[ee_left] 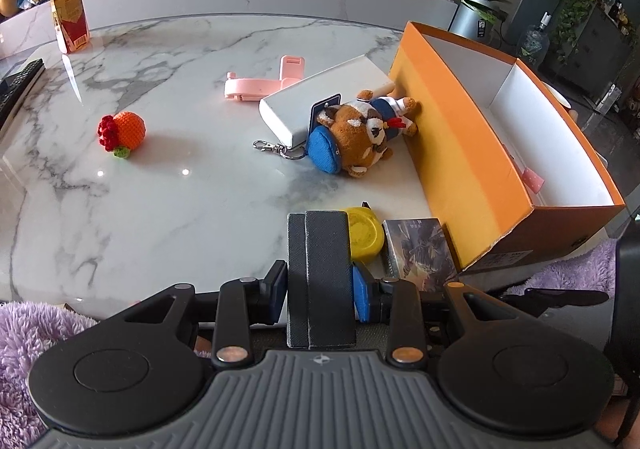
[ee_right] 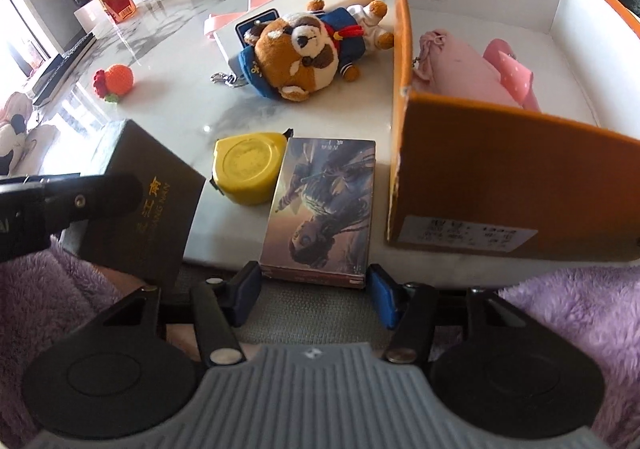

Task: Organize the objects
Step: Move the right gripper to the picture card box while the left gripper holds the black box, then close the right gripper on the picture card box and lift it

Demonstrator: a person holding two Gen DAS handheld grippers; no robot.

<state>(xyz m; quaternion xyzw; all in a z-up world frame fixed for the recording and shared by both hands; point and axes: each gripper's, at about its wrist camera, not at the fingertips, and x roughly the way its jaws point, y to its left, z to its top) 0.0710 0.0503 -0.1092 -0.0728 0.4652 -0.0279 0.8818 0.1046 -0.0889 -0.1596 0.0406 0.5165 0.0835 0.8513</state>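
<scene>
My left gripper is shut on a dark box, seen edge-on between its pads; in the right wrist view the same dark box shows gold characters. A picture card box lies flat at the table's near edge. My right gripper has both pads against the sides of its near end. A yellow tape measure sits just left of the card box. The open orange box stands to the right and holds a pink pouch.
A plush dog lies against a white box beside the orange box's wall. A pink stand, a crochet orange and a drink bottle are farther left. Purple fluffy sleeves are near the table edge.
</scene>
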